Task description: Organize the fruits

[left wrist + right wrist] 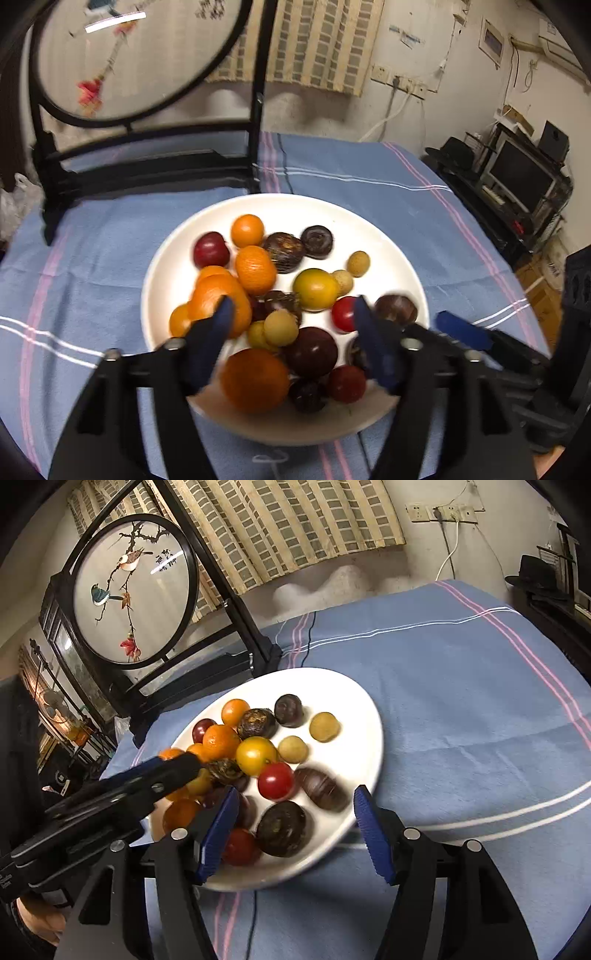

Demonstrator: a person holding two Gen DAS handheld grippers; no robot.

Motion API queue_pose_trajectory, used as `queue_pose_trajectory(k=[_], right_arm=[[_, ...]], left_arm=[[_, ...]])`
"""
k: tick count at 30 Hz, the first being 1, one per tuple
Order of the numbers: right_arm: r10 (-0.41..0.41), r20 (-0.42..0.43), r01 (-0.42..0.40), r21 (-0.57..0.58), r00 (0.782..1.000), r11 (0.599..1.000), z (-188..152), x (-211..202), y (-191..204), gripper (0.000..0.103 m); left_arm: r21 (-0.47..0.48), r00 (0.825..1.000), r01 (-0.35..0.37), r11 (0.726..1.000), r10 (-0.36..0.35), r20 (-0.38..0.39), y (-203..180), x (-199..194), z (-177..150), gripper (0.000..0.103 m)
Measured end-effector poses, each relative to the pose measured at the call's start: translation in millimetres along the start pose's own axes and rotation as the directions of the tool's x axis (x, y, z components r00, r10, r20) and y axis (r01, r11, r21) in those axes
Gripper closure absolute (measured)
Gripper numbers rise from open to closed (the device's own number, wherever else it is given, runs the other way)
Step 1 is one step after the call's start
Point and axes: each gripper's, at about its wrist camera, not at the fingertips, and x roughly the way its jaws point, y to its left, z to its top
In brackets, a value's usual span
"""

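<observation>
The fruits lie heaped on a white plate (166, 258) in the middle of the bench (369, 192), which is covered with a blue striped cloth; oranges (255, 269) crowd the left side, dark round fruits (317, 242) sit at the far edge and near edge, small tan ones (358, 263) lie apart on the right, and a yellow fruit (316, 289) and a red tomato (276, 781) rest near the centre. The left claw (291, 314) hangs over the near half of the plate with its jaws spread and nothing between the blue pads; the right claw (293, 801) hovers over the near right rim, likewise spread wide and empty. Both point down at a slant toward the pile, probably so either can drop onto a chosen fruit; the kinds lie mixed, so the sorting looks unfinished. A round framed bird screen (133, 590) stands at the far left.
</observation>
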Motion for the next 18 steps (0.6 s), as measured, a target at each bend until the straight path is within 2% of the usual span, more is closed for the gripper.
queue_pose_trajectory(k=[2, 4, 6, 11, 18], right_arm=[[-0.007, -0.006, 0.007, 0.011, 1.0, 1.0, -3.4, -5.9, -1.7, 0.018], [-0.028, -0.024, 0.028, -0.016, 0.999, 0.999, -10.5, -12.6, 1.6, 0.015], [-0.07, -0.037, 0.068, -0.055, 0.997, 0.996, -19.3, -19.1, 5.4, 0.007], [-0.144, -0.049, 0.136, -0.143, 0.988, 0.98, -49.9, -35.7, 18.3, 0.006], [-0.15, -0.06, 0.139, -0.167, 0.987, 0.976, -81.0, -50.0, 27.2, 0.005]], left_arm=[[0.023, 1.0, -0.008, 1.0, 0.007, 0.011, -0.1, -7.0, -3.8, 0.031], [0.026, 1.0, -0.019, 0.999, 0.019, 0.013, 1.7, -16.7, -12.0, 0.026], [0.022, 1.0, -0.022, 1.0, 0.022, 0.018, 3.8, -26.2, -20.6, 0.021], [0.005, 0.999, -0.04, 0.999, 0.04, 0.03, 9.2, -52.6, -50.3, 0.013], [-0.002, 0.996, -0.084, 0.996, 0.084, -0.001, 14.1, -74.6, -90.2, 0.008]])
